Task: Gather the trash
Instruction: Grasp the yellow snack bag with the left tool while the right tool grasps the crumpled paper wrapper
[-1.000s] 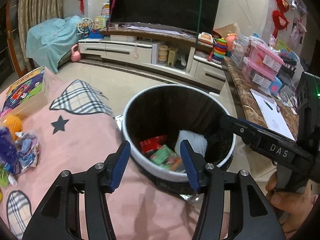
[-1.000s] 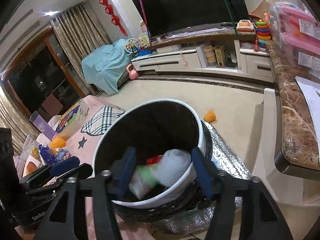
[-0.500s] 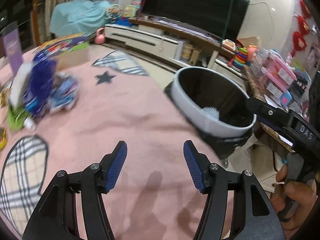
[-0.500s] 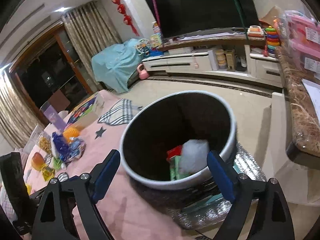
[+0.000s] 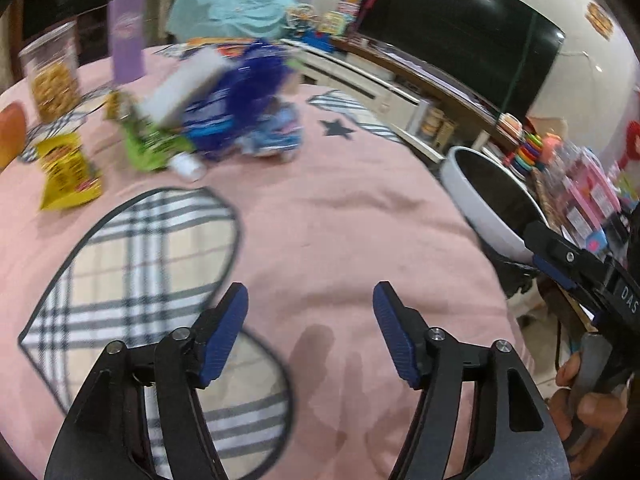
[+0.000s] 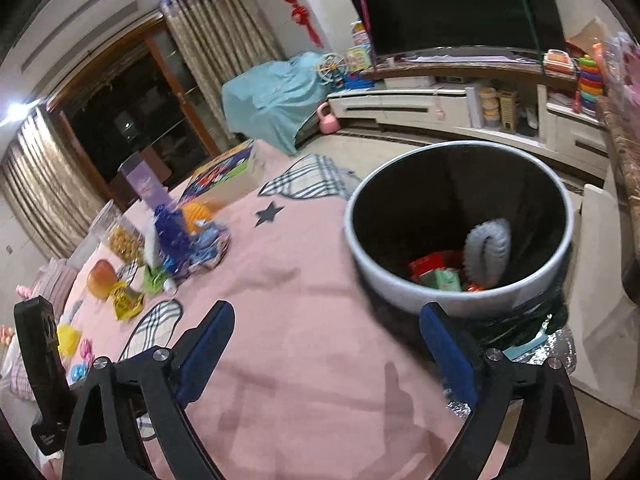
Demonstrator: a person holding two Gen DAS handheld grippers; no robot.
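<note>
A white-rimmed black trash bin stands at the edge of the pink tablecloth and holds red and green wrappers and a white crumpled piece. The bin also shows in the left wrist view. A pile of trash lies far left on the cloth: blue wrappers, a green wrapper, a yellow packet. My left gripper is open and empty over the cloth. My right gripper is open and empty, just short of the bin.
A jar of snacks, a purple box and an orange fruit stand behind the pile. A TV and cabinet are beyond. A marble counter with pink boxes is to the right.
My left gripper has swung left from above the bin to over the cloth, toward the trash pile. My right gripper let the white piece fall into the bin, opened wide and pulled back.
</note>
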